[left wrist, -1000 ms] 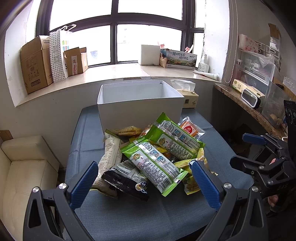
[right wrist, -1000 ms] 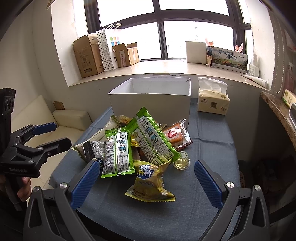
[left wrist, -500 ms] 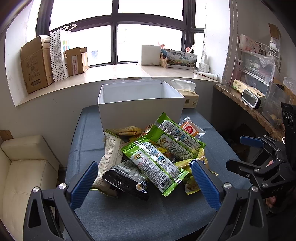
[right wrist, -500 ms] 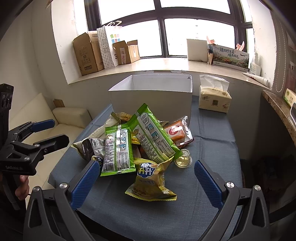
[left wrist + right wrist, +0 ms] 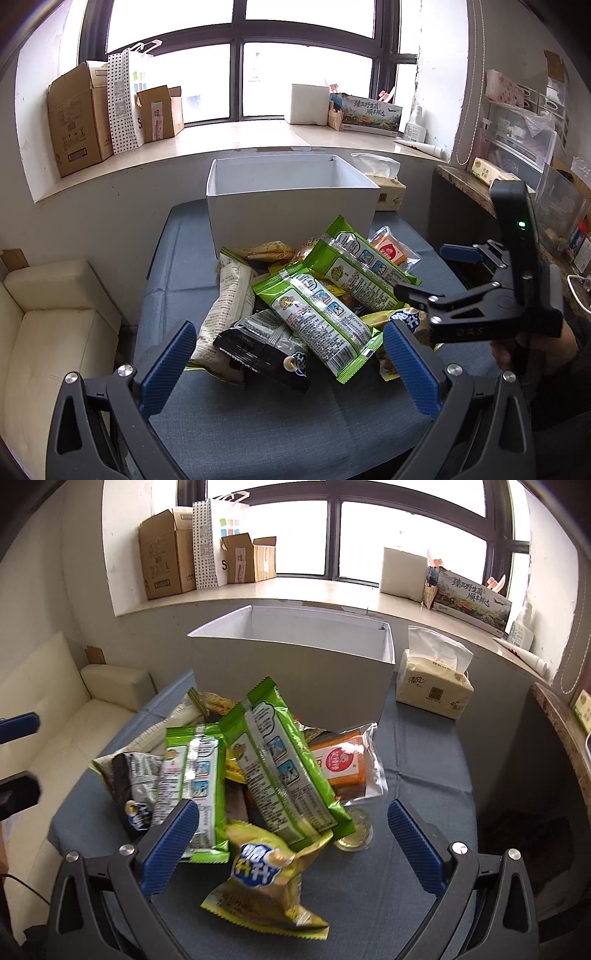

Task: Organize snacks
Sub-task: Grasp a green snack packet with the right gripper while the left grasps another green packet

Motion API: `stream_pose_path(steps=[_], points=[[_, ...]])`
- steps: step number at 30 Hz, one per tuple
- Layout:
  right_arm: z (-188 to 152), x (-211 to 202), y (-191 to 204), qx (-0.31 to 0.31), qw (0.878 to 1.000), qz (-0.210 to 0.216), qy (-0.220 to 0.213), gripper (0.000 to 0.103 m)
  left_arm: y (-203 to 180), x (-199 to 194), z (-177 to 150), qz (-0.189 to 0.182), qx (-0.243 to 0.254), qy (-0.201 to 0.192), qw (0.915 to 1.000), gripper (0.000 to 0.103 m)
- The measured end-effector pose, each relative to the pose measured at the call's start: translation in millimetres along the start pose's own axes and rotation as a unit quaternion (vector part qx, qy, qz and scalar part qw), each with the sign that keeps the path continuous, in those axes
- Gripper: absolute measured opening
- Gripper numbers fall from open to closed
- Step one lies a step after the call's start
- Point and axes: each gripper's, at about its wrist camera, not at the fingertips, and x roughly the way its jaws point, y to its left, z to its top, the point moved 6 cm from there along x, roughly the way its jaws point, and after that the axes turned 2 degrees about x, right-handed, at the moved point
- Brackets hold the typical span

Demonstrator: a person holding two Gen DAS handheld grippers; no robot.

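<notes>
A pile of snack packs lies on the blue-grey table [image 5: 280, 424] in front of an open white box [image 5: 291, 216]. The pile holds two green packs [image 5: 317, 317] [image 5: 288, 771], a black pack [image 5: 264, 350], a beige pack [image 5: 229, 302], an orange pack [image 5: 341, 766], a yellow bag [image 5: 262, 882] and a small clear cup [image 5: 354, 830]. My left gripper [image 5: 288, 365] is open and empty, just short of the black pack. My right gripper [image 5: 291, 845] is open and empty over the yellow bag; it also shows in the left wrist view [image 5: 443, 273].
A tissue pack [image 5: 434, 686] stands right of the white box [image 5: 295, 672]. A cream sofa [image 5: 48, 332] sits left of the table. Cardboard boxes [image 5: 79, 118] and a dotted paper bag line the windowsill. A stone counter [image 5: 469, 184] with containers stands at the right.
My right gripper has moved forward and left toward the pile, now over the yellow bag. My left gripper has held almost still. No snack has moved.
</notes>
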Motion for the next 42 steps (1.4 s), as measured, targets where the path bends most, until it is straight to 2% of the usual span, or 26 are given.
stream_pose_path(steps=[5, 10, 11, 12, 13, 17, 22, 28, 32, 35, 38, 39, 40, 42], points=[[12, 52, 8, -0.064, 0.997, -0.031, 0.032, 0.103, 8, 3, -6, 0.005, -0.007, 0.008, 0.9999, 0.103], [9, 84, 22, -0.117, 0.99, -0.051, 0.056, 0.096, 16, 7, -11, 0.005, -0.016, 0.015, 0.9997, 0.103], [7, 85, 25, -0.132, 0.988, -0.057, 0.057, 0.087, 17, 8, -13, 0.006, -0.018, 0.018, 0.9997, 0.103], [5, 86, 29, -0.141, 0.987, -0.054, 0.059, 0.071, 18, 11, -14, 0.006, -0.02, 0.02, 0.9996, 0.103], [5, 84, 32, -0.143, 0.987, -0.046, 0.06, 0.069, 18, 13, -16, 0.005, -0.021, 0.024, 0.9995, 0.103], [5, 74, 29, -0.118, 0.991, -0.023, 0.058, 0.069, 15, 25, -20, -0.005, -0.027, 0.039, 0.9989, 0.103], [13, 44, 0, -0.047, 0.999, -0.003, 0.025, 0.068, 2, 49, -18, -0.028, -0.032, 0.067, 0.9968, 0.103], [18, -3, -41, 0.01, 0.999, -0.022, -0.028, 0.068, -19, 98, 1, -0.023, -0.033, 0.105, 0.9936, 0.103], [20, -33, -61, 0.043, 0.997, -0.029, -0.057, 0.068, -25, 134, 7, 0.007, -0.041, 0.139, 0.9894, 0.103], [11, -56, -69, 0.066, 0.995, -0.024, -0.073, 0.068, -22, 163, 2, 0.048, -0.055, 0.182, 0.9806, 0.103], [1, -73, -72, 0.078, 0.993, -0.023, -0.084, 0.068, -19, 180, -2, 0.076, -0.063, 0.202, 0.9744, 0.102], [-1, -76, -73, 0.081, 0.993, -0.022, -0.085, 0.068, -20, 180, -1, 0.085, -0.057, 0.196, 0.9752, 0.088], [-4, -78, -72, 0.082, 0.993, -0.021, -0.085, 0.068, -21, 179, 0, 0.086, -0.05, 0.194, 0.9759, 0.084], [-9, -79, -71, 0.085, 0.993, -0.019, -0.083, 0.068, -25, 178, 1, 0.074, -0.046, 0.196, 0.9767, 0.082]])
